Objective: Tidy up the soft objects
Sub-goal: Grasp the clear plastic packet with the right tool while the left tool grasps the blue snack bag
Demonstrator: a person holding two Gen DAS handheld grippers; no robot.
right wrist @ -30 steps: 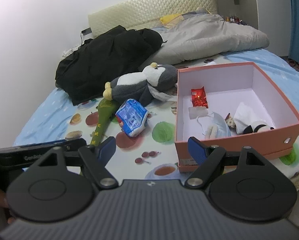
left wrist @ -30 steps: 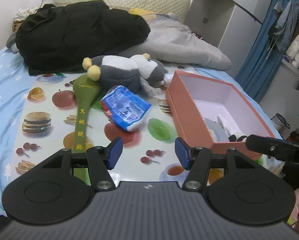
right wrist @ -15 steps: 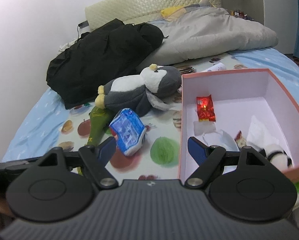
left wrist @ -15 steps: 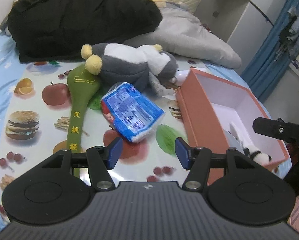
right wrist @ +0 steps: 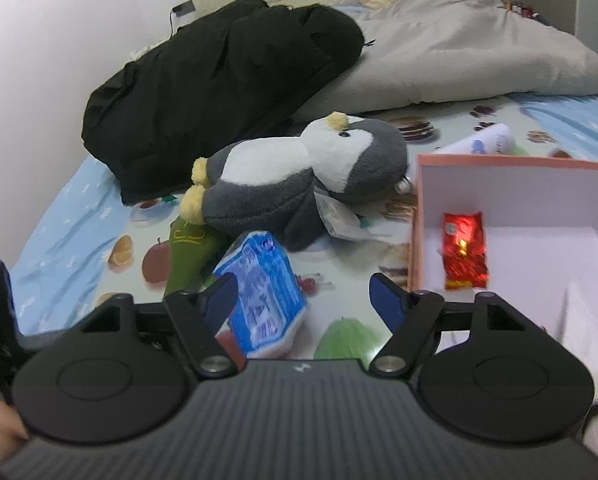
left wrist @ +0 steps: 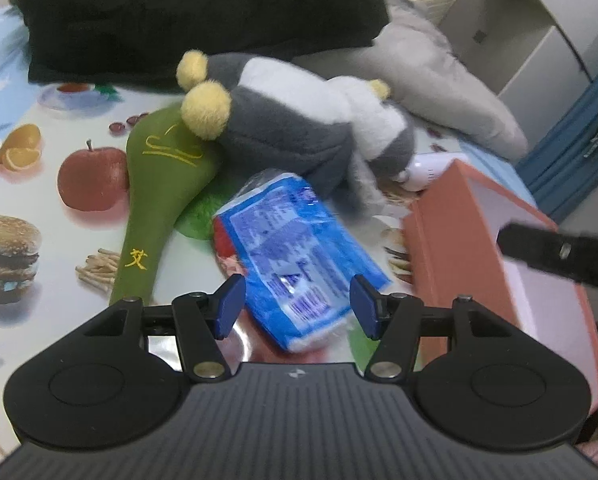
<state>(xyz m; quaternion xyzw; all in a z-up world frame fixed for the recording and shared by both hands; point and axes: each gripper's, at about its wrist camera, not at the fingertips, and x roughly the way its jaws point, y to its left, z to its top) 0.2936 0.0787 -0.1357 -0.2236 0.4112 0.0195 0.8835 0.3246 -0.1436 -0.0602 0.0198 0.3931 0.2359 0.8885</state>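
A blue plastic tissue pack [left wrist: 295,256] lies on the fruit-print cloth, and its near end sits between the open jaws of my left gripper [left wrist: 297,307]. Behind it lie a grey and white plush penguin [left wrist: 299,128] and a green padded mallet [left wrist: 159,196]. The pink open box [left wrist: 471,252] stands to the right. My right gripper [right wrist: 303,300] is open and empty, with the tissue pack [right wrist: 263,292] by its left finger, the penguin [right wrist: 299,184] beyond and the box [right wrist: 511,200] on the right, holding a red packet [right wrist: 464,250].
A black jacket [right wrist: 219,80] and a grey duvet [right wrist: 459,56] are piled at the head of the bed. A white tube [right wrist: 483,142] lies behind the box. The right gripper's body [left wrist: 555,252] reaches over the box in the left wrist view.
Both grippers have moved forward and down towards the cloth. The left gripper has closed in on the tissue pack, which now lies between its open fingers.
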